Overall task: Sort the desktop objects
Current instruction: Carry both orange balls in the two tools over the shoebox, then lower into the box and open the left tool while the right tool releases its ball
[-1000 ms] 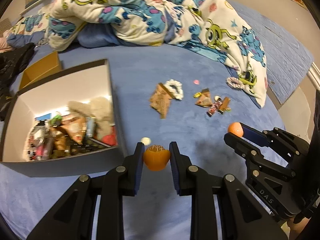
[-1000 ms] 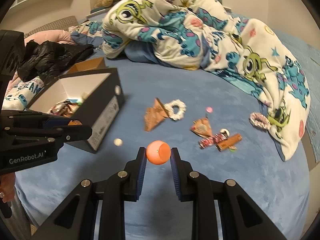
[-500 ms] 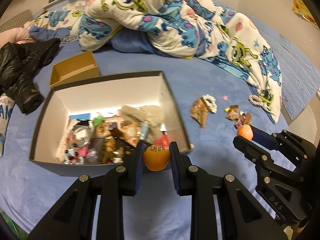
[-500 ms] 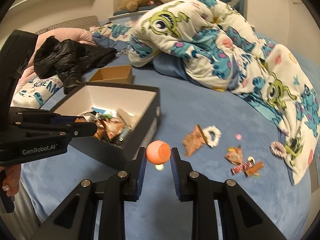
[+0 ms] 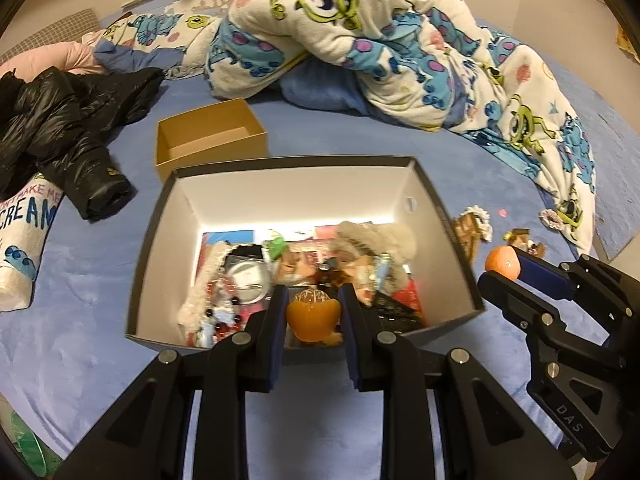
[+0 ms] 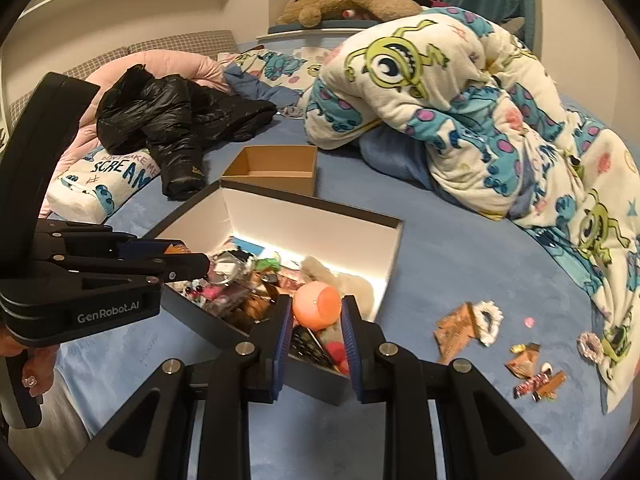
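My left gripper [image 5: 313,314] is shut on a peeled orange fruit [image 5: 313,313] and holds it over the near edge of the dark open box [image 5: 440,208], which is full of small items. My right gripper [image 6: 315,314] is shut on an orange ball [image 6: 317,305] and holds it above the box's near right corner [image 6: 394,248]. The right gripper with its ball [image 5: 503,263] also shows at the right of the left wrist view. Loose wrappers [image 6: 454,330] and a white scrunchie [image 6: 489,320] lie on the blue bed to the right of the box.
A small empty brown carton [image 5: 210,142] sits behind the box. A black jacket [image 5: 60,136] lies at the left, and a monster-print blanket [image 5: 380,52] is piled at the back and right. More candy wrappers [image 6: 536,376] lie at the far right.
Both grippers have moved left from over the bare bed to over the box, each still holding its orange object. The loose wrappers now lie to their right.
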Demonstrator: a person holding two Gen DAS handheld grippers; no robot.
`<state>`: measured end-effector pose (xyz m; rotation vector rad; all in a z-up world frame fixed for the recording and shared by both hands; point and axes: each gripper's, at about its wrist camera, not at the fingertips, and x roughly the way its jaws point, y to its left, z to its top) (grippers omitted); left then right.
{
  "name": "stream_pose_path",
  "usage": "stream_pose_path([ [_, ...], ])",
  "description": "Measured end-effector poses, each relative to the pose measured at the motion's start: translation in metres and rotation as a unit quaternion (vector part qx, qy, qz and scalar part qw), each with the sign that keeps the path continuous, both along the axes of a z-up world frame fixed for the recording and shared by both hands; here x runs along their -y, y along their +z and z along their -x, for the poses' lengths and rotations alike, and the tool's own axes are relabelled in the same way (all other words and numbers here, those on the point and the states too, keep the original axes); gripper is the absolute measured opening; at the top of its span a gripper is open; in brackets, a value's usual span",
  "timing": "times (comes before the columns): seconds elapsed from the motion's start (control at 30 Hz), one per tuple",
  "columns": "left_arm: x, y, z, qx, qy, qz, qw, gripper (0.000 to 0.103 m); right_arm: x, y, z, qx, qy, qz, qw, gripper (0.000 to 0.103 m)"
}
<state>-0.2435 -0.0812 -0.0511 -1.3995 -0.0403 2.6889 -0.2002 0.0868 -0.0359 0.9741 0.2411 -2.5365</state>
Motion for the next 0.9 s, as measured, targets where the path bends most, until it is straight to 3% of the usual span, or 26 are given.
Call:
stream_pose_path([
  [0.3, 0.027, -0.019, 0.018, 0.011, 0.013, 0.008, 0.9998, 0.026, 0.031, -0.016, 0.019, 0.016, 0.014, -0.006, 1.000, 0.025],
  [0.9, 0.034, -0.068, 0.056, 0.051, 0.012, 0.011, 0.9986, 0.026, 0.056, -0.063, 0.062, 0.073, 0.019, -0.032, 0.997, 0.025],
])
